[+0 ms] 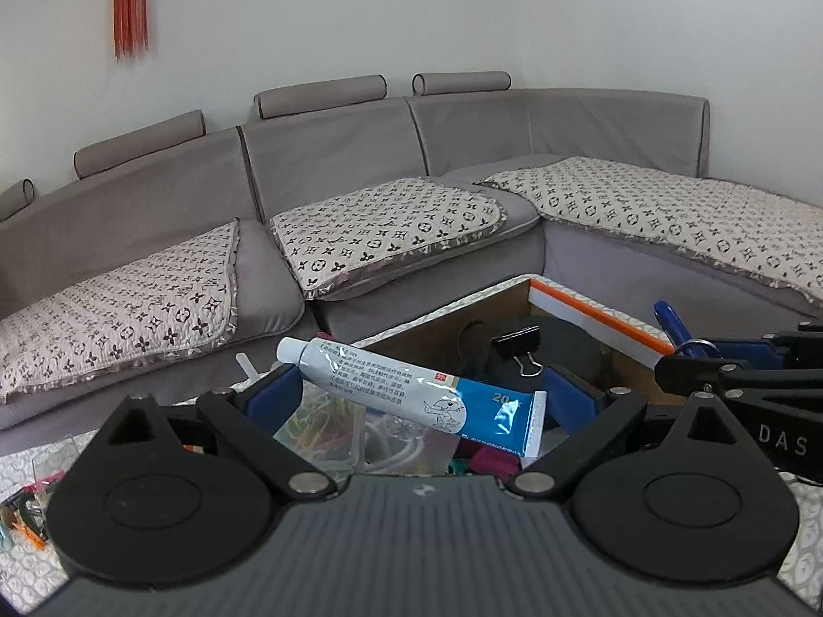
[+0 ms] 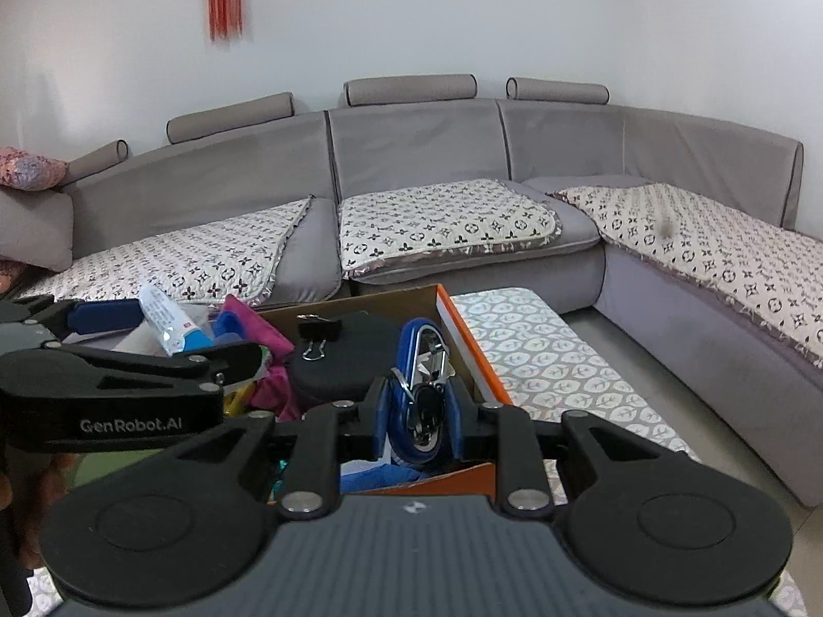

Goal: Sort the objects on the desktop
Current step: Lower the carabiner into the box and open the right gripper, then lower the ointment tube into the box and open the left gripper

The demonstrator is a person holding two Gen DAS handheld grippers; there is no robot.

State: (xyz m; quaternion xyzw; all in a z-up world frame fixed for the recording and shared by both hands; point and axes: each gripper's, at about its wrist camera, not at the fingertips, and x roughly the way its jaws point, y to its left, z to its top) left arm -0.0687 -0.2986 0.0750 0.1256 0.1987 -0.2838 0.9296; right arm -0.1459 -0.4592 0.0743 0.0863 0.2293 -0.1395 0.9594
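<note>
My left gripper (image 1: 422, 391) holds a white and blue ointment tube (image 1: 411, 391) crosswise between its blue pads, above clear bags of coloured rubber bands (image 1: 324, 427). The tube also shows in the right wrist view (image 2: 167, 324). My right gripper (image 2: 416, 401) is shut on a blue carabiner with a key ring (image 2: 416, 380), held over the open cardboard box (image 2: 463, 355) with an orange rim. In the box lie a black round case (image 2: 355, 355) and a black binder clip (image 2: 316, 334). The carabiner's tip shows in the left wrist view (image 1: 671, 324).
A magenta cloth (image 2: 262, 339) lies at the box's left side. The table has a leaf-patterned cloth (image 2: 555, 360). A grey sectional sofa (image 2: 411, 164) with patterned cushions curves behind and to the right. Small clips (image 1: 25, 514) lie at the table's left.
</note>
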